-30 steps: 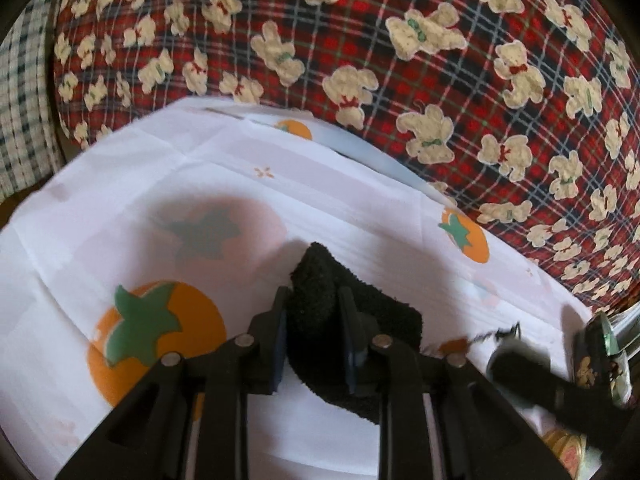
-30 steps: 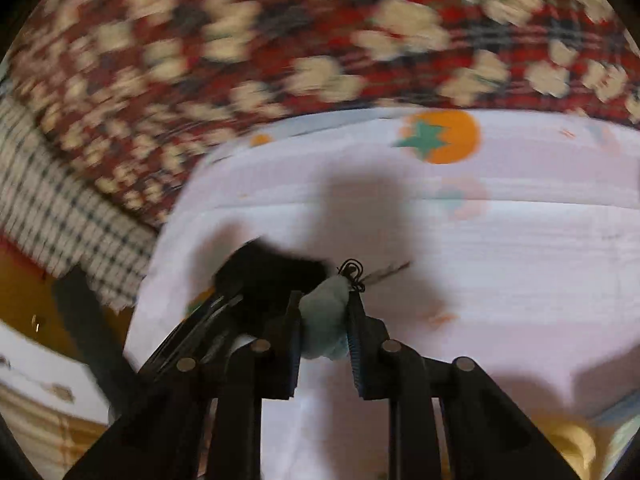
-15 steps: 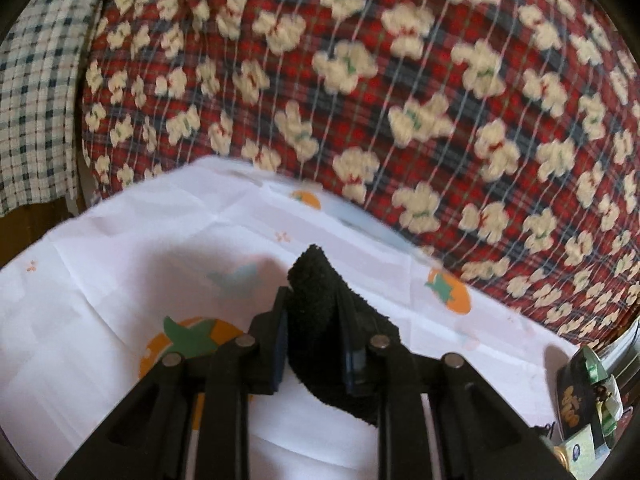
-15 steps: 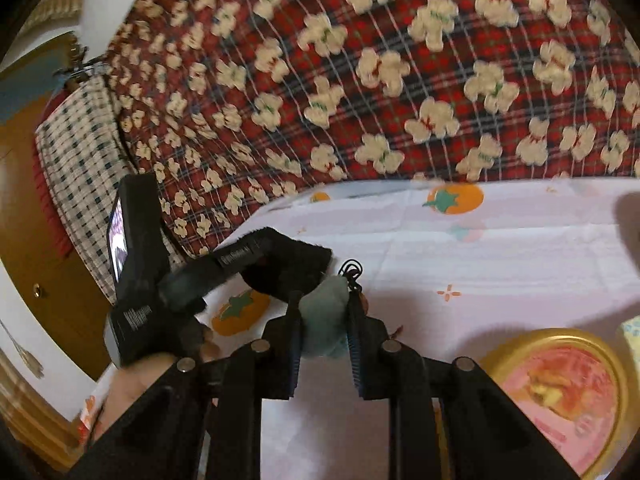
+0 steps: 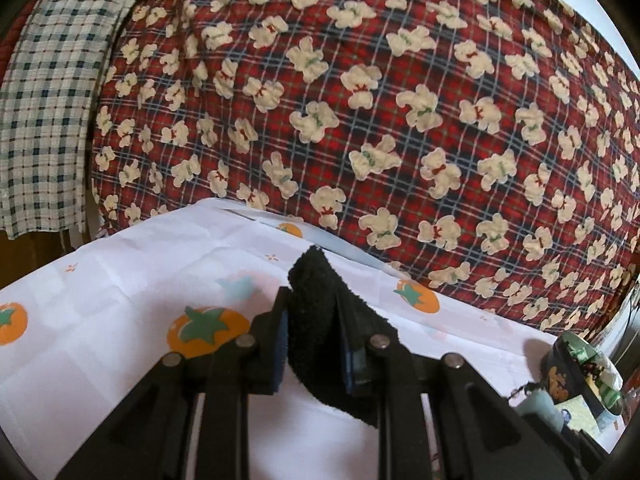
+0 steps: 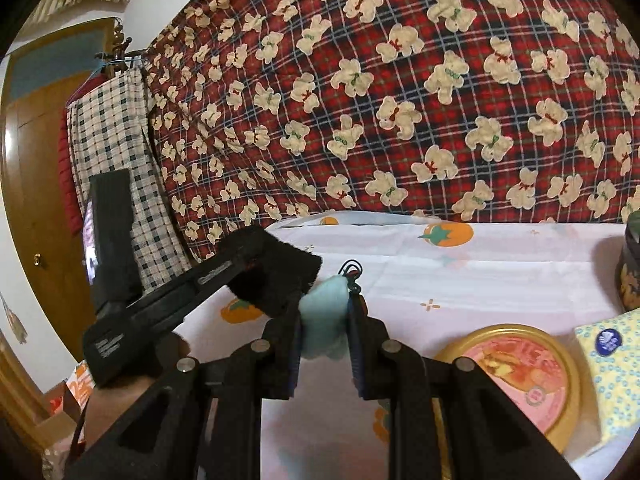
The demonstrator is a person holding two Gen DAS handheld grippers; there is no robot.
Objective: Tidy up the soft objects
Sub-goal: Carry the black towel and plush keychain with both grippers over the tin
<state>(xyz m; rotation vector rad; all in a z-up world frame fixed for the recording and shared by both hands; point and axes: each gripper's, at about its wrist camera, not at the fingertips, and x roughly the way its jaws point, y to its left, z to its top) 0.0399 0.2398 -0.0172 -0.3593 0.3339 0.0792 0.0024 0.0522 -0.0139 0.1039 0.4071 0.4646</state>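
My left gripper (image 5: 311, 316) is shut on a black fuzzy cloth (image 5: 316, 312) and holds it above the white tablecloth with orange fruit prints (image 5: 120, 280). The cloth hangs down to the right of the fingers. My right gripper (image 6: 324, 312) is shut on a pale blue plush toy (image 6: 325, 320) with a black key-ring clip (image 6: 352, 276). In the right wrist view the left gripper (image 6: 192, 292) with the black cloth (image 6: 276, 276) is close to the left of the blue toy. The blue toy also shows at the lower right of the left wrist view (image 5: 538, 404).
A red plaid blanket with bear prints (image 5: 400, 100) hangs behind the table. A round gold-rimmed tin lid (image 6: 520, 364), a yellow tissue pack (image 6: 612, 364) and a dark tin (image 6: 630, 272) lie at the right. A checked cloth (image 6: 116, 140) hangs at the left.
Both grippers have lifted away from the tablecloth with their objects and tilted up, so more of the blanket shows. The tin lid and tissue pack came into the right wrist view.
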